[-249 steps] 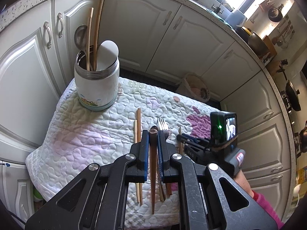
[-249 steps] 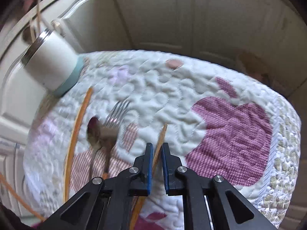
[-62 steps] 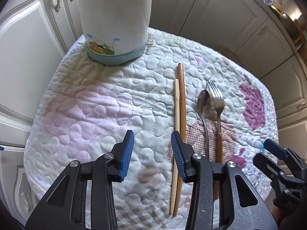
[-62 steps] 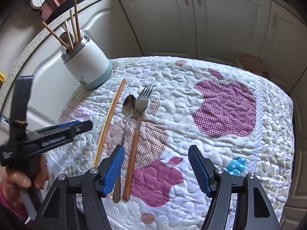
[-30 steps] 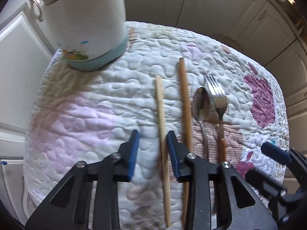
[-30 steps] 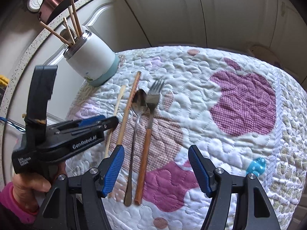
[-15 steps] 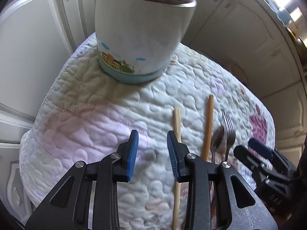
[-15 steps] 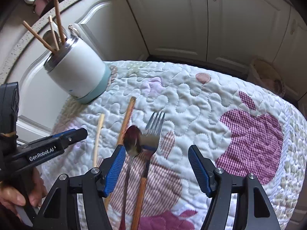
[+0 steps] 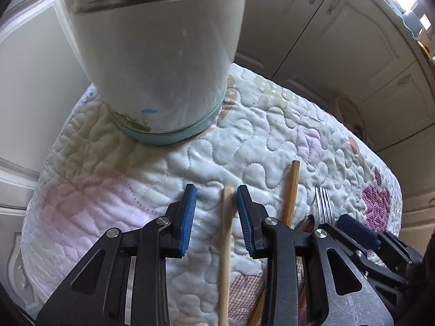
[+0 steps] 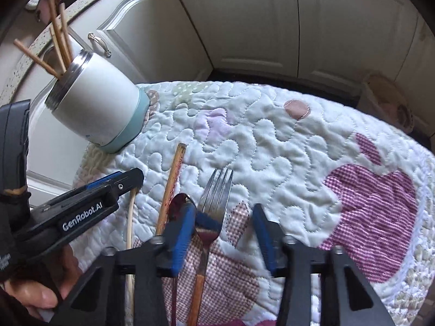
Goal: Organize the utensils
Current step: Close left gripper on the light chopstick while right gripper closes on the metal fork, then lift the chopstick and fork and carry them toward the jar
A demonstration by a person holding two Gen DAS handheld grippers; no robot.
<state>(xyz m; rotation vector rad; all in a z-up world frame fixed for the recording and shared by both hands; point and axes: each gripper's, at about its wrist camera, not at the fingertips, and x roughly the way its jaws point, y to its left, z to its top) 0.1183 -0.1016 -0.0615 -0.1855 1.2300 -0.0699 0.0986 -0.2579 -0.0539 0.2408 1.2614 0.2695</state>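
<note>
A pale chopstick [image 9: 226,233] lies on the quilt between the fingers of my left gripper [image 9: 216,213], close to the right pad; the jaws stand wider than the stick and do not press it. A darker chopstick [image 9: 291,190], a spoon [image 10: 180,201] and a wooden-handled fork [image 10: 217,190] lie side by side to its right. My right gripper [image 10: 223,235] hovers low over the fork, jaws closing, the fork's neck between them untouched; its left finger covers part of the spoon bowl. The white jar [image 10: 100,108] stands upright holding several chopsticks [image 10: 58,40].
The quilted cover [image 10: 272,149] with purple apple patches drapes a small raised surface. White cabinet doors [image 10: 272,27] surround it on the far side. The jar [image 9: 160,54] looms right ahead of the left gripper. A hand [image 10: 40,296] holds the left gripper [image 10: 127,179] beside the right one.
The left gripper shifted toward the jar and the pale chopstick now lies between its fingers. The right gripper dropped closer over the fork and spoon and its jaws narrowed.
</note>
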